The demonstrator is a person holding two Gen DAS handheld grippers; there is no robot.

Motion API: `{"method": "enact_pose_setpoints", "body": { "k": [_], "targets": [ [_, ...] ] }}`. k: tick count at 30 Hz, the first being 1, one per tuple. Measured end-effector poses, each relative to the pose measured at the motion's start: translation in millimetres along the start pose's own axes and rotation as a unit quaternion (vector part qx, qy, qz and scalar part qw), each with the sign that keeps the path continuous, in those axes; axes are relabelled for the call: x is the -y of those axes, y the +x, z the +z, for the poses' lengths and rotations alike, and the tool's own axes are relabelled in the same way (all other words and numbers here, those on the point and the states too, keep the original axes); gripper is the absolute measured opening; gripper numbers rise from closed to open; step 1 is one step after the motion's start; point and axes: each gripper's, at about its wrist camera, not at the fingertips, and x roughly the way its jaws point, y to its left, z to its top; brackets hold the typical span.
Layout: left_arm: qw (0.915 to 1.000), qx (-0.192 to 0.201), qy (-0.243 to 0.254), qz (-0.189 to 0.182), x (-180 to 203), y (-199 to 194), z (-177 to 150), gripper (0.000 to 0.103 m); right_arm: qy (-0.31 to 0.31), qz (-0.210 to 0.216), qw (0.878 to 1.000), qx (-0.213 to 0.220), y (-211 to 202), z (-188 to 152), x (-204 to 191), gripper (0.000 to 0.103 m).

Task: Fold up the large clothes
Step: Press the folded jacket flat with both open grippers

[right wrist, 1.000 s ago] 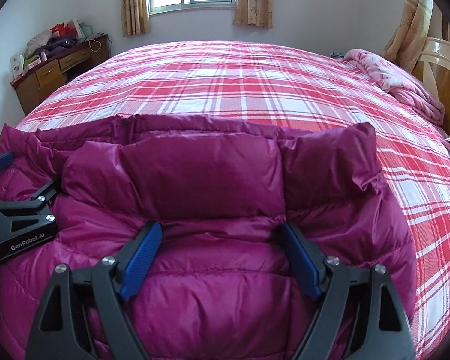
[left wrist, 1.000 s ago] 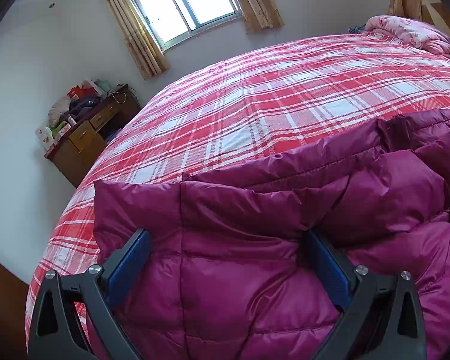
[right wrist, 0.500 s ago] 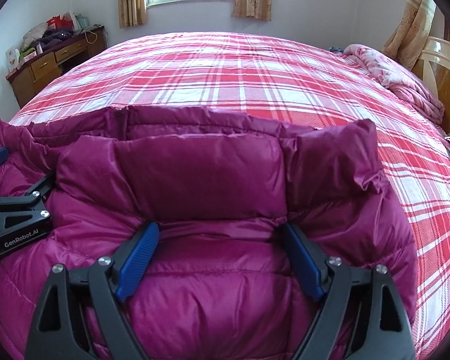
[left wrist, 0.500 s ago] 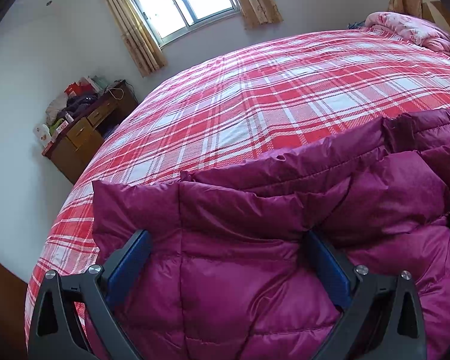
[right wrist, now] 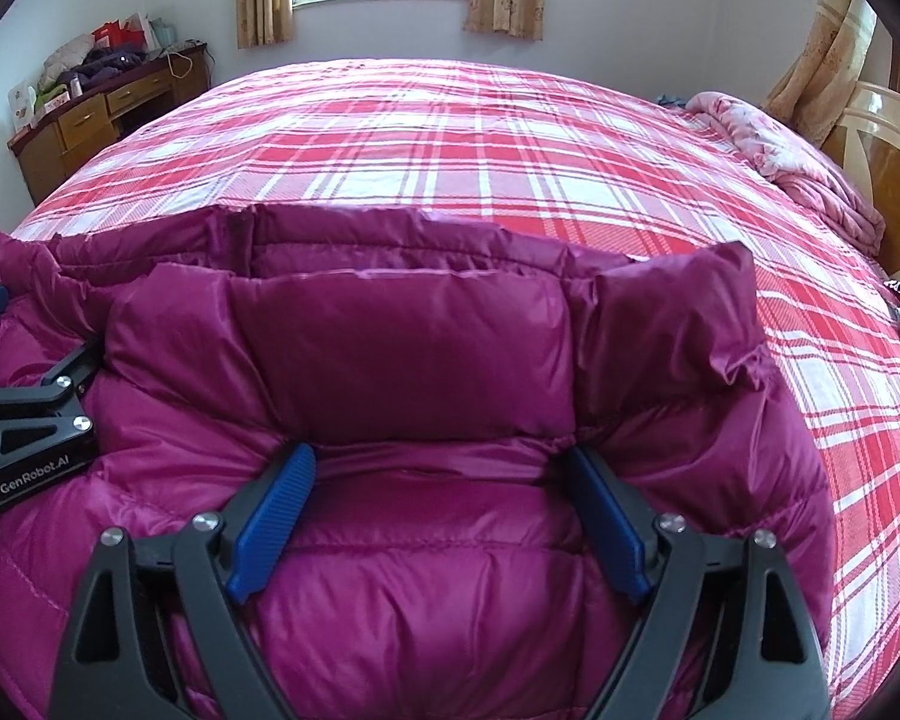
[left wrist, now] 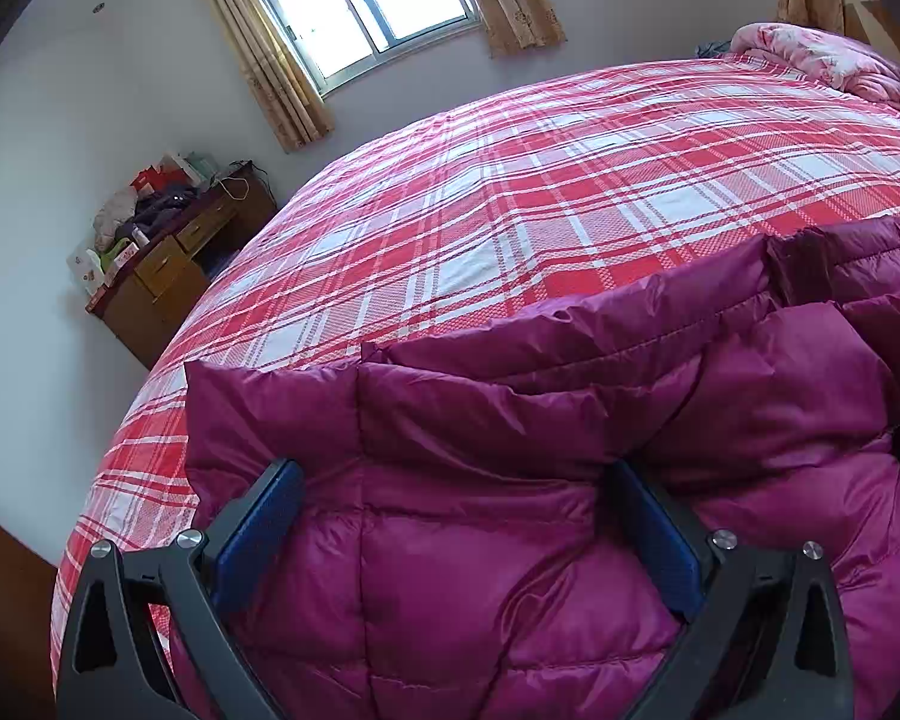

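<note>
A puffy magenta down jacket [left wrist: 510, 396] lies bunched at the near edge of a bed with a red-and-white plaid cover [left wrist: 510, 210]. My left gripper [left wrist: 450, 474] points down onto the jacket's left part, its blue pads [left wrist: 258, 528] spread wide with quilted fabric bulging up between them. The right gripper [right wrist: 439, 453] stands the same way over the jacket [right wrist: 402, 348] on the right, jaws wide apart and a padded fold rising just beyond the fingertips. The left gripper's black body [right wrist: 24, 420] shows at the left edge of the right wrist view, resting on the jacket.
Most of the plaid bed [right wrist: 450, 150] beyond the jacket is bare. A pink quilt [right wrist: 780, 150] is heaped at the far right by a wooden headboard [right wrist: 882, 150]. A cluttered wooden dresser [left wrist: 168, 264] stands against the wall at the left, under a curtained window.
</note>
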Motion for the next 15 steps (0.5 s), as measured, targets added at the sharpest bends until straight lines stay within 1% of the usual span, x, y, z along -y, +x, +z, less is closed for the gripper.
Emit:
{"method": "enact_pose_setpoints", "body": {
  "k": [9,12,15],
  "targets": [
    [1.0000,0.004,0.002,0.008,1,0,-1,0.102,-0.007,-0.010,1.000,0.002,-5,-1,-4,0.089],
    [0.9999,0.006,0.001,0.010,1,0,-1,0.102,0.005,0.000,1.000,0.009,-21,-5,-3,0.089],
    [0.9999,0.006,0.001,0.010,1,0,-2,0.102,0.016,0.030,0.999,0.034,-49,-17,-14,0.089]
  ]
}}
